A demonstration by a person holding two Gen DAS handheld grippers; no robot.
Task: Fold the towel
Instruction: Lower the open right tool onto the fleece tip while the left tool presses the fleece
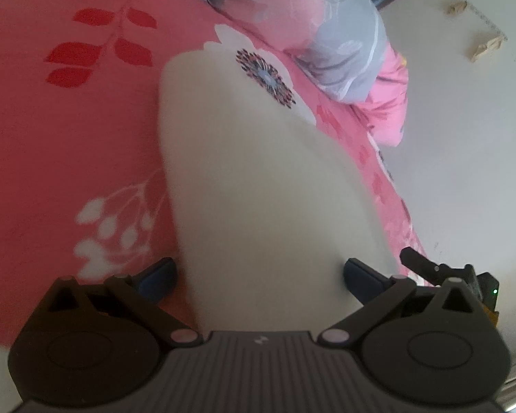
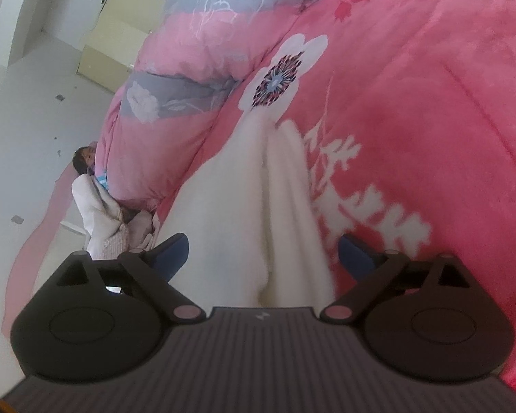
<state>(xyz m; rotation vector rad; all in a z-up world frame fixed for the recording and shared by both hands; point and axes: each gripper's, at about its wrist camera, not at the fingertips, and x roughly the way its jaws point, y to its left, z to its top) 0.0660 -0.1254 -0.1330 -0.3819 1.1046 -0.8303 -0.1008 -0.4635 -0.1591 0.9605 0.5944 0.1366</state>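
A white towel (image 1: 254,172) lies lengthwise on the red flowered bedspread (image 1: 68,137). In the left wrist view it runs from between my fingers up to a printed white flower. My left gripper (image 1: 259,272) is open, its blue pads wide apart on either side of the towel's near end. In the right wrist view the towel (image 2: 285,206) shows a long crease down its middle, with a folded layer on the right. My right gripper (image 2: 263,251) is open wide, the towel's near end between its pads and neither pad pressing on it.
A rolled pink and grey quilt (image 1: 344,44) (image 2: 189,69) lies along the bed's far edge. Beyond it is pale floor (image 1: 464,137) and a light wooden cabinet (image 2: 127,34). A person (image 2: 84,158) lies under a white blanket (image 2: 93,206) beside the bed.
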